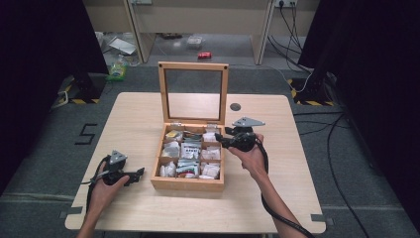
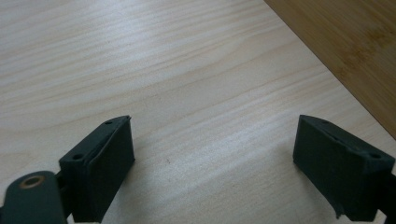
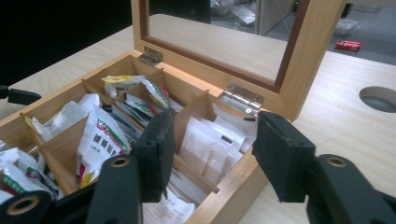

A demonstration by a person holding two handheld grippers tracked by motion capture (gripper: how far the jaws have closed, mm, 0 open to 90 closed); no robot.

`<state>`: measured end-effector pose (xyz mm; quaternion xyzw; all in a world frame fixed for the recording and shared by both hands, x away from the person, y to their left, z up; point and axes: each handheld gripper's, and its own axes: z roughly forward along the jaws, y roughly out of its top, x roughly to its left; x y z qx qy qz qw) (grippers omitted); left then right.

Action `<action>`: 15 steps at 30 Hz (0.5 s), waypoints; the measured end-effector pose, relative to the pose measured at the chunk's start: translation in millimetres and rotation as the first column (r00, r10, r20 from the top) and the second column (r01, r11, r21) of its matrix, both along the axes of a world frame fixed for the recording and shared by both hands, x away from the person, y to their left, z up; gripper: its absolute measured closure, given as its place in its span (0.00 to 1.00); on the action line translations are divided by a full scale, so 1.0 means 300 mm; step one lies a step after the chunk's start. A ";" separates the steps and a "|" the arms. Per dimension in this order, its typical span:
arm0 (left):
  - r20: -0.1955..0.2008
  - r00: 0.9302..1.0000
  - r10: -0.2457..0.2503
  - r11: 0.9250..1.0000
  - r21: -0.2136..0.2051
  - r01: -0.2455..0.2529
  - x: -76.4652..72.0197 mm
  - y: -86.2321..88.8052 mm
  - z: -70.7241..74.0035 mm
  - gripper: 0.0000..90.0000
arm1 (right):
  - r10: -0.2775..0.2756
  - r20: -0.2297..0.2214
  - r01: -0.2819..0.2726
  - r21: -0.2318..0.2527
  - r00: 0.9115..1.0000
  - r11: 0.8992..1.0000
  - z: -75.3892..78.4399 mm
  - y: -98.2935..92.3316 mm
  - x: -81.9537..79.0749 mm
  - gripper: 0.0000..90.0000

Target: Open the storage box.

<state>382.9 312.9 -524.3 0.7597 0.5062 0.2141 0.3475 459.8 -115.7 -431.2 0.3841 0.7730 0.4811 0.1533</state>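
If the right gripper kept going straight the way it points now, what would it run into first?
Probably the white packets in the near compartment of the wooden box: the right gripper aims into it with fingers open, straddling the box's side wall. Depth is uncertain.

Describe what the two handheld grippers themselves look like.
Both are black. The left gripper and right gripper each carry a grey three-cornered plate on top and trail a black cable. Up close, the fingers are thick, blocky black pads on black arms with brass-ringed holes. The person's forearms are bare, with no sleeves visible.
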 end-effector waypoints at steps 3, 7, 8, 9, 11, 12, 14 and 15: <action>0.000 1.000 0.000 1.000 0.000 0.000 0.000 0.000 0.000 0.13 | 0.012 0.000 -0.012 0.009 1.000 1.000 0.002 0.004 -0.013 0.50; 0.000 1.000 0.000 1.000 0.000 0.000 0.000 0.000 0.000 0.13 | 0.032 0.001 -0.032 0.013 0.999 0.999 0.002 0.008 -0.030 0.46; 0.000 1.000 0.000 1.000 0.000 0.000 0.000 0.000 0.000 0.13 | 0.036 0.002 -0.036 0.014 0.999 0.999 0.001 0.009 -0.034 0.46; 0.000 1.000 0.000 1.000 0.000 0.000 0.000 0.000 0.000 0.13 | 0.043 0.001 -0.043 0.013 0.999 0.999 0.001 0.009 -0.038 0.47; 0.000 1.000 0.000 1.000 0.000 0.000 0.000 0.000 0.000 0.13 | 0.054 0.008 -0.054 0.005 0.999 0.999 0.002 0.010 -0.046 0.48; 0.000 1.000 0.000 1.000 0.000 0.000 0.000 0.000 0.000 0.13 | 0.061 0.014 -0.061 0.007 0.998 0.998 0.002 0.009 -0.050 0.49; 0.000 1.000 0.000 1.000 0.000 0.000 0.000 0.000 0.000 0.13 | 0.071 0.016 -0.071 0.006 0.997 0.997 0.005 0.010 -0.058 0.51; 0.000 1.000 0.000 1.000 0.000 0.000 0.000 0.000 0.000 0.13 | 0.077 0.016 -0.077 0.001 0.997 0.997 0.007 0.011 -0.063 0.52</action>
